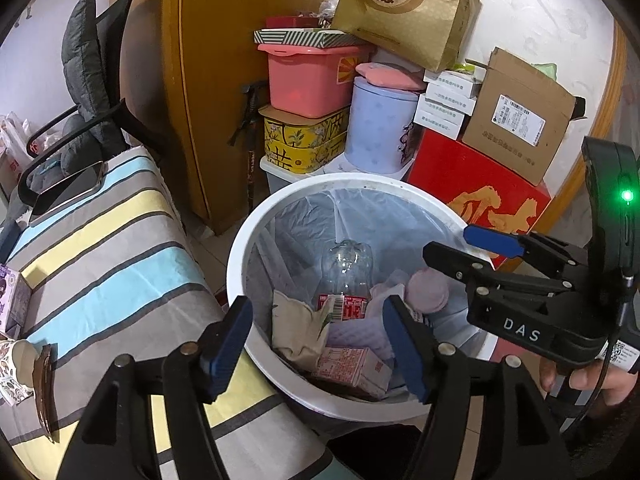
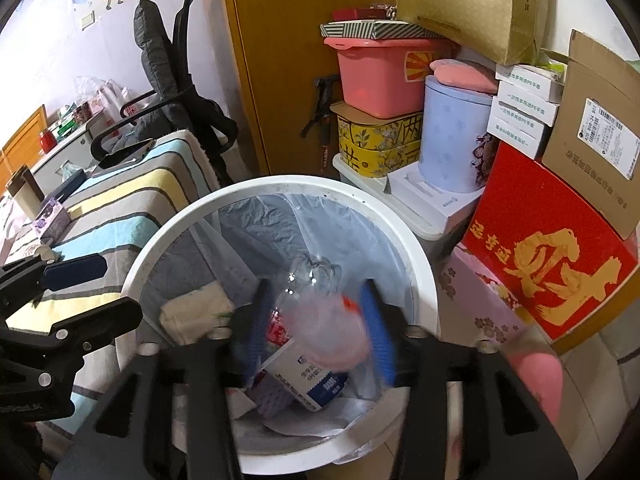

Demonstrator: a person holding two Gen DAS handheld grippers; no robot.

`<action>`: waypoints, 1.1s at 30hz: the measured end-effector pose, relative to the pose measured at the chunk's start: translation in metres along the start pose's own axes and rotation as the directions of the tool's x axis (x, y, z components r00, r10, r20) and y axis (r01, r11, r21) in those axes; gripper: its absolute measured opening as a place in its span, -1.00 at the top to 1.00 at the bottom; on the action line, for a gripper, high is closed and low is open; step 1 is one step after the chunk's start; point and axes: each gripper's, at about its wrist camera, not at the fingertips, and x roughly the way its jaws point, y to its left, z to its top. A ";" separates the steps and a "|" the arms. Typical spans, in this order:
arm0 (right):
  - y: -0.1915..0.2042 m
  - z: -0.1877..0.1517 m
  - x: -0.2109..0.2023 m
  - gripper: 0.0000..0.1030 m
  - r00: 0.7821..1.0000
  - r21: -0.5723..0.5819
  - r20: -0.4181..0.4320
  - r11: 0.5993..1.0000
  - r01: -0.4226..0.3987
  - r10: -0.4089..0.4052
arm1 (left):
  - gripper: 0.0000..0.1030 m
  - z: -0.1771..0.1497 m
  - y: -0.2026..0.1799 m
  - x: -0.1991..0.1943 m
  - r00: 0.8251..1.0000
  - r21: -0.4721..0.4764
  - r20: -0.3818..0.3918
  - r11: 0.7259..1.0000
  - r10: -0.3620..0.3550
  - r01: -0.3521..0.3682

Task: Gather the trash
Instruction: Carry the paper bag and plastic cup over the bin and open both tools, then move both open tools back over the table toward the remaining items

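on the left, a striped cloth [image 1: 120,248] lies just beside the white bin [image 1: 256,236]. the left gripper [image 1: 316,344] hangs over the bin's near rim, fingers wide apart and empty. in the bin lie a clear bottle [image 1: 346,272], a carton [image 1: 352,368] and paper. the right gripper [image 2: 316,332] is over the bin, fingers apart, a pink cup [image 2: 336,336] blurred between them; i cannot tell if they touch it.

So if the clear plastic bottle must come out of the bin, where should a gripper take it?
Probably from above, at the clear plastic bottle's upper body. It stands fairly upright in the white trash bin, top end free, while cartons crowd its labelled lower part.
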 end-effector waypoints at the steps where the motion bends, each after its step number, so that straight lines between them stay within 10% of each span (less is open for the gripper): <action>1: 0.000 0.000 0.000 -0.14 1.000 -0.001 0.001 1.000 0.000 0.000 | -0.36 0.000 0.000 -0.001 1.000 0.000 0.003 1.000 0.002 -0.002; 33: 0.040 0.005 -0.032 -0.15 0.994 -0.035 0.100 0.999 -0.029 0.032 | -0.44 -0.017 0.052 -0.071 0.985 -0.098 0.133 0.990 0.110 -0.097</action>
